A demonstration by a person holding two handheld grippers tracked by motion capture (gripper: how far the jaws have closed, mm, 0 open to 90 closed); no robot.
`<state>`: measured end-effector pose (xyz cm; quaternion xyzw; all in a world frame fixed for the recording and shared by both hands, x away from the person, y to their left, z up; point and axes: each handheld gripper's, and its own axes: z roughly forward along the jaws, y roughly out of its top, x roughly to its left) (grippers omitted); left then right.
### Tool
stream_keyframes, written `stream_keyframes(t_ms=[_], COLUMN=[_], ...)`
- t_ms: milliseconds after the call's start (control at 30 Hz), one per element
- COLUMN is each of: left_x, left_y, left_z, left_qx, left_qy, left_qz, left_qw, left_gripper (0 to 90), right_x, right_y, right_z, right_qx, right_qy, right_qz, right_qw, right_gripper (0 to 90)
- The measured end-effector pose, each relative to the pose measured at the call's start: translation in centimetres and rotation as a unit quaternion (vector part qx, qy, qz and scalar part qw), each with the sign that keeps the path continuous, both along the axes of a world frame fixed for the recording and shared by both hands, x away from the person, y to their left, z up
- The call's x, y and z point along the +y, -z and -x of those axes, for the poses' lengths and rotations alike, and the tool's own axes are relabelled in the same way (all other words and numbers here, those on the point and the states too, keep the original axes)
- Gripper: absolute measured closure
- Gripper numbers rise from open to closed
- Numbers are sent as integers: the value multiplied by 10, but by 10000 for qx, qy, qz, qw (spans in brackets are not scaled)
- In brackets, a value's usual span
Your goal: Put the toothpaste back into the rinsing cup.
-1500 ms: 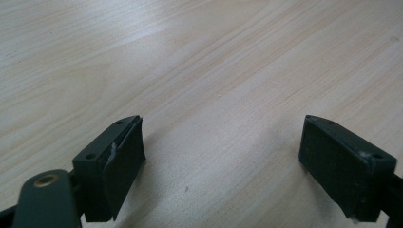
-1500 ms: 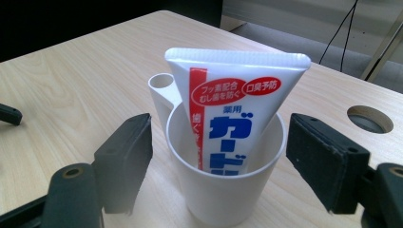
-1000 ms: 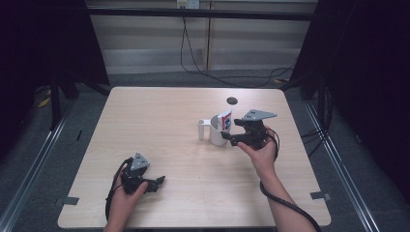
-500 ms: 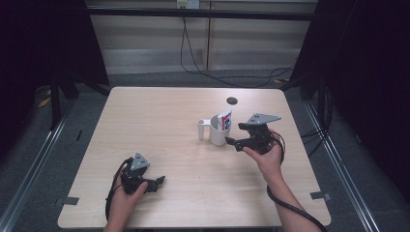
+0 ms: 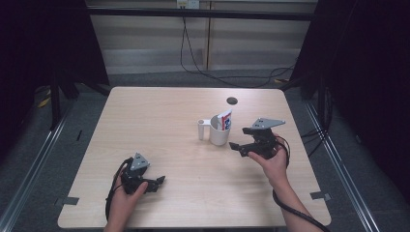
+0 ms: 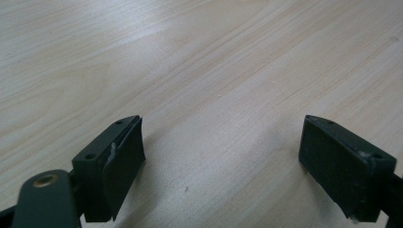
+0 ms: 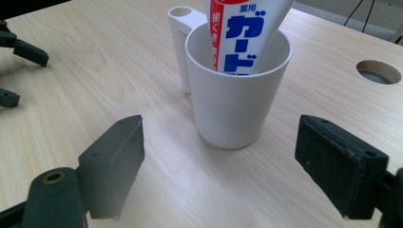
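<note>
My right gripper [image 5: 240,140] has just been opening, jaws wide with nothing between them. White cup [image 5: 219,134] holding the toothpaste tube [image 5: 225,120] stands just off its 9 o'clock on the desk [image 5: 145,125]. Left gripper [image 5: 157,182] wide too, empty, at 7 o'clock.

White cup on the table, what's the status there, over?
Right tool open, jaws just widened, clear of white cup. Toothpaste tube stands inside. Left tool open over bare table. Nothing in the way.

Bare table [image 5: 159,125] all round; just the cup [image 5: 219,134] with toothpaste tube [image 5: 225,119] obstructs.
</note>
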<state>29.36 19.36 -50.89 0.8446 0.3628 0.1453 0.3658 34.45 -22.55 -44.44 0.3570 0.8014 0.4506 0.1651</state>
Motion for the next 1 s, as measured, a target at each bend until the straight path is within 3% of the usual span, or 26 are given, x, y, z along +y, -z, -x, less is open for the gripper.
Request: stream_keyframes(t_ms=[1000], left_x=[0], left_y=[0], left_z=[0], left_qx=[-4], left_qy=[-16], left_qz=[15], left_qw=[10000], left_gripper=[149], right_x=[-19], right_y=[17], right_z=[25], right_qx=[120], right_qy=[-162], right_qz=[227], right_qw=[9995], right_gripper=[152])
